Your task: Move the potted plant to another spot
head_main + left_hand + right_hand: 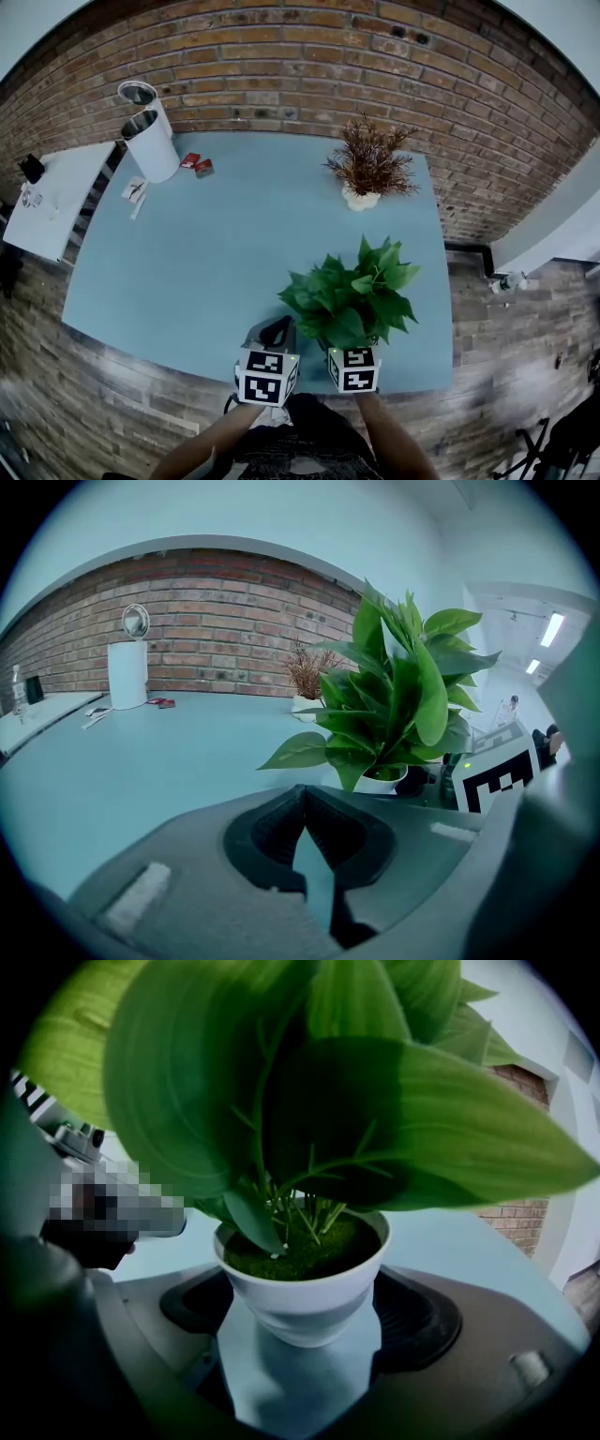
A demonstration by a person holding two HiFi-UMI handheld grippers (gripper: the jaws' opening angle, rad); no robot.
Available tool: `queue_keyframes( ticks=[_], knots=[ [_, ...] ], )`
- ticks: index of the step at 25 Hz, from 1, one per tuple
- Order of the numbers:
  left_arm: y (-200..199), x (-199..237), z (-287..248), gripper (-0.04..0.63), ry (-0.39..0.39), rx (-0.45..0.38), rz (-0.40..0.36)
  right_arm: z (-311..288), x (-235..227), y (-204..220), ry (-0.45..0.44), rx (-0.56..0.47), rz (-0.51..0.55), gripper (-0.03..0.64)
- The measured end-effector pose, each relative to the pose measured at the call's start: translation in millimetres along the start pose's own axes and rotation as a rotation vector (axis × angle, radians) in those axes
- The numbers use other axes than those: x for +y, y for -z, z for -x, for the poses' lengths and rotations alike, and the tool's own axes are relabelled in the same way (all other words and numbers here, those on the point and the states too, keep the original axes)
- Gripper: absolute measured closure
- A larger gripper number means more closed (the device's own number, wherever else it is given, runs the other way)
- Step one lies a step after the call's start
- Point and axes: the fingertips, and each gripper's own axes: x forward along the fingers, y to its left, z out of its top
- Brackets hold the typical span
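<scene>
Right tongs (298, 1330) clamp potted plant (352, 300) by its pot near surface (216, 244) front edge, left tongs (305, 803) closed and empty; lift straight, keep it upright.

In your head view the potted plant's (352, 300) leaves hide its pot and the jaws of your right gripper (354, 351). Your forearms (392, 433) run off the bottom edge. In the right gripper view the upper leaves are cut by the frame. The red items (197, 165) beside the white cylinder (148, 131) are too small to name.
</scene>
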Motion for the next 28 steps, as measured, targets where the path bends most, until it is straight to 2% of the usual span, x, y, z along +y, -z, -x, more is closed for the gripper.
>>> queue_keyframes(
  ticks=[10, 20, 28],
  knots=[
    [-6, 22, -6, 0.597, -0.059, -0.010, 0.032, -18, 12, -9, -0.046, 0.024, 0.019, 0.153],
    [-17, 53, -14, 0.597, -0.115, -0.019, 0.062, -38, 24, -18, -0.053, 0.049, 0.026, 0.153],
    [-19, 61, -9, 0.597, -0.144, -0.036, 0.072, -40, 28, -19, -0.065, 0.057, 0.031, 0.153]
  ],
)
